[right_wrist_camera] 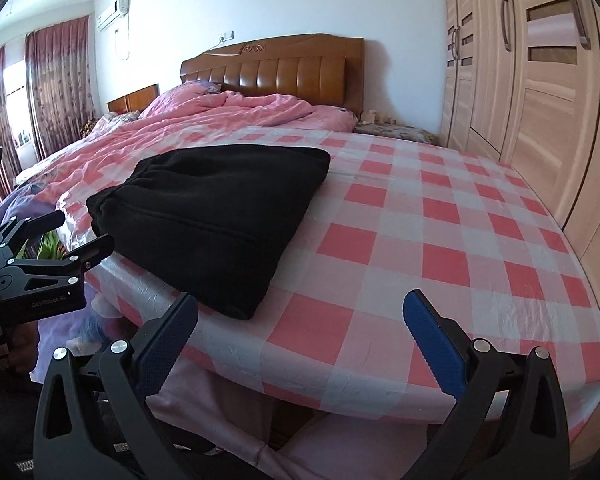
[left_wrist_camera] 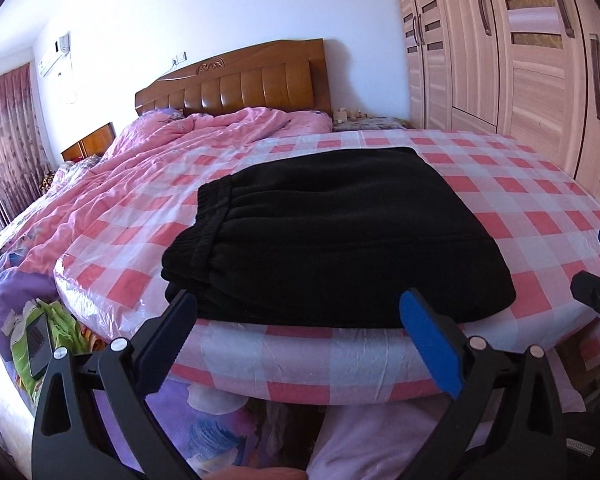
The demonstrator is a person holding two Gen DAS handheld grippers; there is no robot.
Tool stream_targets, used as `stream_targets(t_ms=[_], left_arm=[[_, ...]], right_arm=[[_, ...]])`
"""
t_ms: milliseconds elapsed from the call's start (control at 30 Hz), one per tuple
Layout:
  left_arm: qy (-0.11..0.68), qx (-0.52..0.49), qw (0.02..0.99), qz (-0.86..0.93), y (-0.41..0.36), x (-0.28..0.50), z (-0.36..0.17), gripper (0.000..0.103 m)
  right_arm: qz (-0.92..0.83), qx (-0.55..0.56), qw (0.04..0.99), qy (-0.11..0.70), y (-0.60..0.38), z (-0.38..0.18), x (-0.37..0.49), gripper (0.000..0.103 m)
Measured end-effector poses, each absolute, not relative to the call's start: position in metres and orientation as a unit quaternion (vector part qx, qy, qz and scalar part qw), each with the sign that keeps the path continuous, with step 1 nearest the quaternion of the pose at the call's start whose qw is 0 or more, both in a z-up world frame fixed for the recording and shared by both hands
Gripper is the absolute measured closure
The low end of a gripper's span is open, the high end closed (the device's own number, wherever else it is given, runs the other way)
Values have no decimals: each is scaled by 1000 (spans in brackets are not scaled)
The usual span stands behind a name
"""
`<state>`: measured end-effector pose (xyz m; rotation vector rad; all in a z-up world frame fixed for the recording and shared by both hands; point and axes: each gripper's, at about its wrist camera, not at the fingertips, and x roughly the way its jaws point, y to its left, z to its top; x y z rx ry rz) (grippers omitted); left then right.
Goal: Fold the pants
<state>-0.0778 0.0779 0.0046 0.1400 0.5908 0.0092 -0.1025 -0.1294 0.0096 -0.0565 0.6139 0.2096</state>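
Your left gripper (left_wrist_camera: 296,304) sits nearest, its black and blue-padded fingers spread wide and holding nothing, tips just at the near edge of the round worktop covered in pink-and-white checked plastic sheeting (left_wrist_camera: 512,216). Your right gripper (right_wrist_camera: 300,308) is likewise wide apart and empty, hovering at the same curved rim (right_wrist_camera: 340,376), further to the right. In the right wrist view your left gripper (right_wrist_camera: 80,232) shows from the side at the far left, just beside the rim.

The folded black fleece pants (left_wrist_camera: 332,232) lie on the left part of the worktop, their near edge almost flush with the rim and touching the tip of the left gripper's left finger (left_wrist_camera: 180,304). They form a compact, thick, roughly rectangular bundle with several layers stacked; the ribbed elastic waistband (left_wrist_camera: 212,216) faces left, and a seam runs across the top layer (right_wrist_camera: 204,220). The near right corner (right_wrist_camera: 240,312) is rounded and bulky.

To the right of the pants a broad stretch of checked cover (right_wrist_camera: 440,240) lies flat out to the curved right edge, near the pale wooden wardrobe doors (right_wrist_camera: 540,100).

Beyond the worktop is a rumpled pink duvet (left_wrist_camera: 180,140) on the bed, then the brown padded wooden headboard (left_wrist_camera: 240,88) against the white wall, with maroon curtains (right_wrist_camera: 56,80) at far left.
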Motion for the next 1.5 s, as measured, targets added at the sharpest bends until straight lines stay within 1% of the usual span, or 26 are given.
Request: stream_targets(t_ms=[1500], left_arm=[[309, 55, 950, 5, 81, -76, 1, 2]], right_arm=[[113, -43, 945, 304, -123, 9, -105, 4]])
